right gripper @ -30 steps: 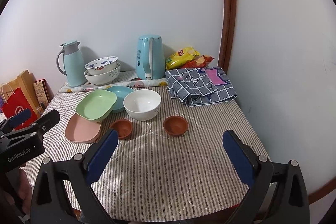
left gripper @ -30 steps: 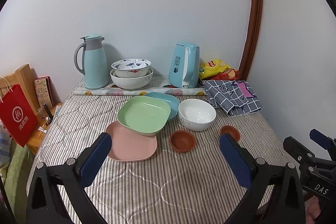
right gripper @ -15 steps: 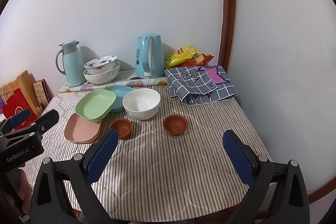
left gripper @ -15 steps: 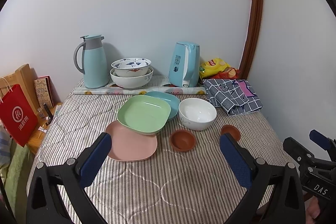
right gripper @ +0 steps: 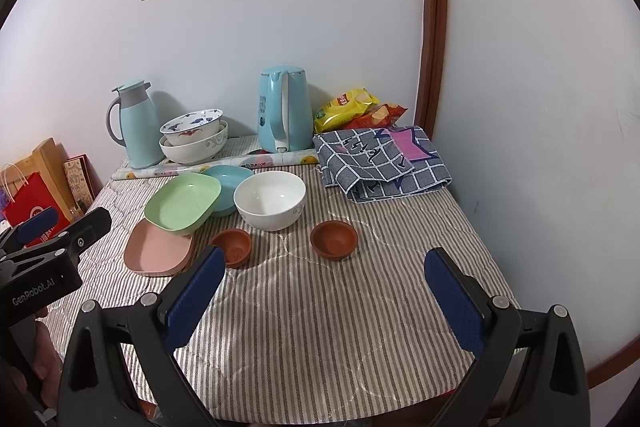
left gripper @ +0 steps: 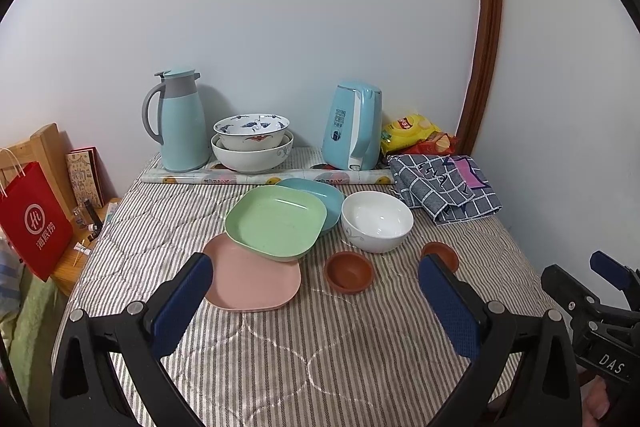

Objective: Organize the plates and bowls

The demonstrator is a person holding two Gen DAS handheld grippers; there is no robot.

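Honestly, both grippers, left gripper (left gripper: 316, 291) and right gripper (right gripper: 320, 287), are hanging with jaws released; that tilted pale-green square plastic plate (left gripper: 276, 223) is risking sliding off mid-frame.

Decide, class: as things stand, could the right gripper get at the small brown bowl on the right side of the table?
Probably yes. The right gripper is open and holds nothing, and the small brown bowl sits alone on the striped tablecloth ahead of it, apart from the white bowl, with only bare cloth between them.
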